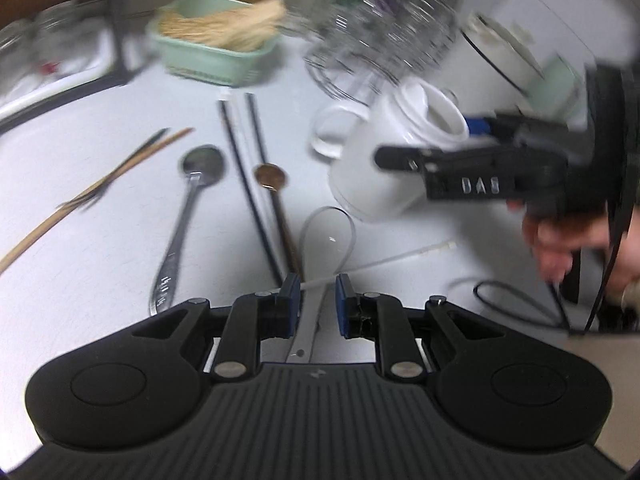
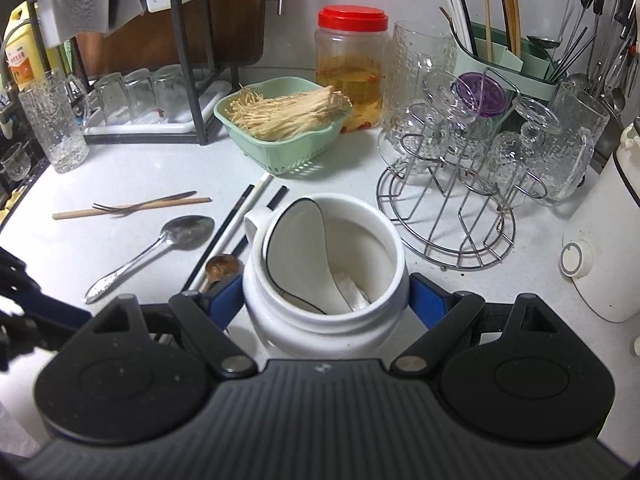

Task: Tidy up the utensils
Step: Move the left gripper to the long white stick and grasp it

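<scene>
Right tongs [image 2: 326,300] are clamping white ceramic handled jar [image 2: 324,280] | left tongs [image 1: 317,300] are hanging narrowly open, empty | brown wooden spoon [image 1: 276,208] on white tabletop [image 1: 100,240] is lying toward 11 o'clock of left tongs, long axis 12–6, left hand nearer.

A white ceramic jar [image 2: 324,280] stands upright on the counter, a white soup spoon [image 2: 298,248] leaning inside. At its nine o'clock lie a steel spoon [image 2: 160,248], chopsticks [image 2: 232,228], and a fork [image 2: 140,205] crossing a wooden chopstick [image 2: 80,213].
</scene>
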### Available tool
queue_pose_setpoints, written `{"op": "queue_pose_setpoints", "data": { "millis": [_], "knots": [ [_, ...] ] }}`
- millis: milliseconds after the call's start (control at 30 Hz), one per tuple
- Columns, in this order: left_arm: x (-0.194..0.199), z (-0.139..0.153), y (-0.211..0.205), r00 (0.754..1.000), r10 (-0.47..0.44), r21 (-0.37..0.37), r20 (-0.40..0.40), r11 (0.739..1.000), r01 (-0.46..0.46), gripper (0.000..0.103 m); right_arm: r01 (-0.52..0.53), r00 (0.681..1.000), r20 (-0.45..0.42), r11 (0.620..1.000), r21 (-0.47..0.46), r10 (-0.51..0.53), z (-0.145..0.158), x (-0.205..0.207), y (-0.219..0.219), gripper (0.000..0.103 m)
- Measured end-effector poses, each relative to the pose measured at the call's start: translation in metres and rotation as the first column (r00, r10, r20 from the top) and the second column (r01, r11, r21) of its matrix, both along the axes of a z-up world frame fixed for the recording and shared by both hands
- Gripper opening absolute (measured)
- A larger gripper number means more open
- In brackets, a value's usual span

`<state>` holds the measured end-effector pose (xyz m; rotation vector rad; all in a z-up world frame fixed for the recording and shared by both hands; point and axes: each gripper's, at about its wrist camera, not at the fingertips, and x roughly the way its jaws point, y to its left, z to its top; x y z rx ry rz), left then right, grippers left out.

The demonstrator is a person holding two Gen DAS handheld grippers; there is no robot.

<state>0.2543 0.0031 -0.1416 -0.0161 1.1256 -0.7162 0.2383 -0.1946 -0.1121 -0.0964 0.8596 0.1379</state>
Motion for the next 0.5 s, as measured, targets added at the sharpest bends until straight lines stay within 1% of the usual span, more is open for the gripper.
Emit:
{"op": "queue_pose_setpoints", "data": {
  "millis": [100,200,300,400,500],
  "knots": [
    [0.001,-0.007,-0.019,0.994,-0.108,0.020,0.021,0.994,0.108,0.021,-0.007,1.000,-0.014,1.000,-0.001,0.007,0.001,0.001,-0.005,0.090],
    [0.001,-0.014,-0.037,0.977,-0.211,0.041,0.038,0.977,0.209,0.021,-0.019,0.999,-0.030,1.000,-0.002,0.019,0.002,0.001,-0.011,0.090],
    [0.002,-0.019,-0.055,0.947,-0.314,0.055,0.059,0.949,0.311,0.021,-0.028,0.999,-0.038,1.000,-0.002,0.028,0.003,0.002,-0.017,0.090],
    [0.002,-0.025,-0.075,0.911,-0.402,0.084,0.086,0.914,0.396,0.026,-0.031,0.998,-0.046,1.000,0.002,0.031,0.003,0.002,-0.024,0.089],
    [0.003,-0.029,-0.094,0.878,-0.467,0.105,0.103,0.883,0.457,0.031,-0.027,0.998,-0.054,1.000,0.003,0.027,0.004,0.003,-0.032,0.089]
  ]
}}
